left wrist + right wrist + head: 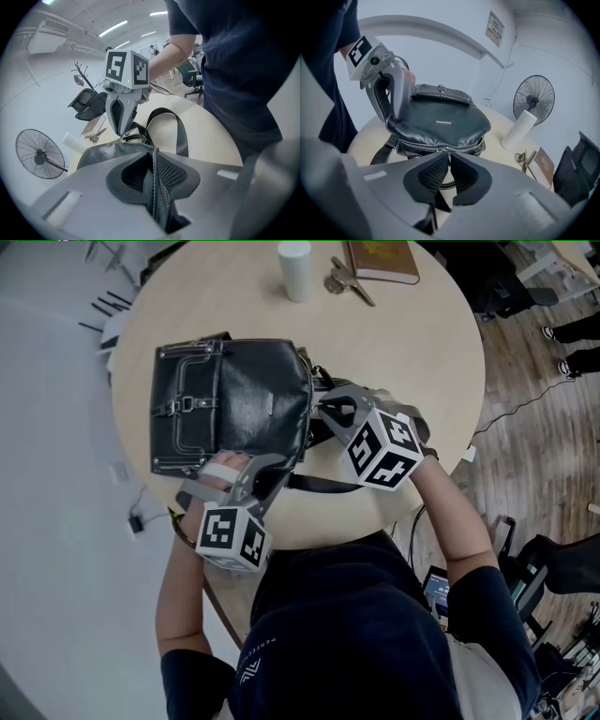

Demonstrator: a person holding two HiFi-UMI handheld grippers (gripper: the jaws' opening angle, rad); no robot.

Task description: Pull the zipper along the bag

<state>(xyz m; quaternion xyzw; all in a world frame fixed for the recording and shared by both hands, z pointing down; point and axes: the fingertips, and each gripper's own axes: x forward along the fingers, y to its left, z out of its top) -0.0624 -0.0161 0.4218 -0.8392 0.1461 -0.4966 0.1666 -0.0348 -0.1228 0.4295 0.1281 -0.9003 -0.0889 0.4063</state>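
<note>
A black leather bag [234, 399] lies flat on the round table [412, 343]. At the bag's near corner my left gripper [246, 465] is shut on the stitched leather edge [155, 176], which runs between its pads. My right gripper [319, 409] is at the bag's right side, where the zipper [426, 148] runs. In the right gripper view its jaws [449, 154] stand nearly closed, pinching the small zipper pull at their tips. The left gripper view shows the right gripper [123, 136] pointing down onto the bag's top. The zipper line looks closed to the left of the pull.
The bag's strap [323, 486] loops over the table toward the person. A white cylinder [294, 270], a book [382, 261] and metal keys [347, 282] sit at the far edge. A floor fan [533, 100] stands beyond the table.
</note>
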